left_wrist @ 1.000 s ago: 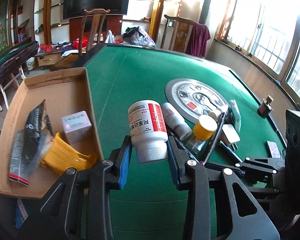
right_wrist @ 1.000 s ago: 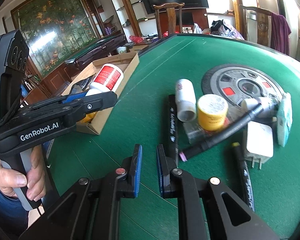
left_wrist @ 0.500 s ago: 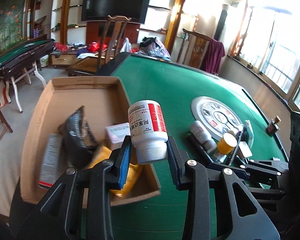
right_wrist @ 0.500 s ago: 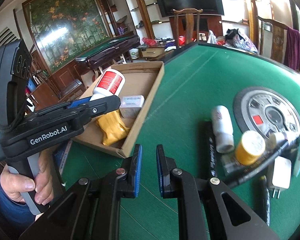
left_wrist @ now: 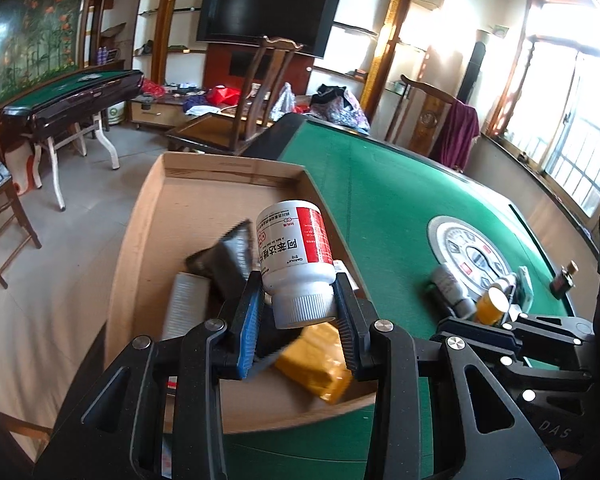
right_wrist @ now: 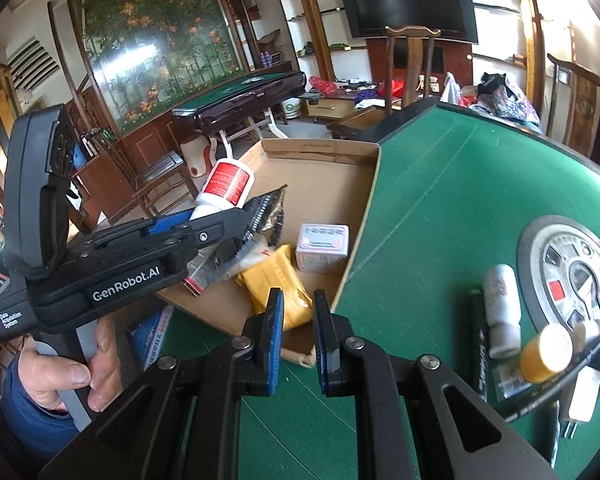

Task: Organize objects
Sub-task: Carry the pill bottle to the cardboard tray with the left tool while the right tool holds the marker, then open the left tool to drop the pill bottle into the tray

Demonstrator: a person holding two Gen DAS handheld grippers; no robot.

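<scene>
We hold a white pill bottle (left_wrist: 296,256) by its cap in our left gripper (left_wrist: 296,312), above the cardboard box (left_wrist: 228,168) at the green table's (left_wrist: 380,184) edge. Our right gripper (right_wrist: 296,336) is closed and empty. Next, we judge, lower and release the bottle among the packets.

The left gripper (right_wrist: 216,220) body, at the left of the right wrist view, reads "GenRobot.AI", with a small "Data Acquisition System" at its lower left end. In the left wrist view, the bottle (left_wrist: 296,248) at centre bears black Chinese characters beside a red panel; smaller print there is illegible. "DAS" stands on the right gripper (left_wrist: 556,432) body, lower right.
</scene>
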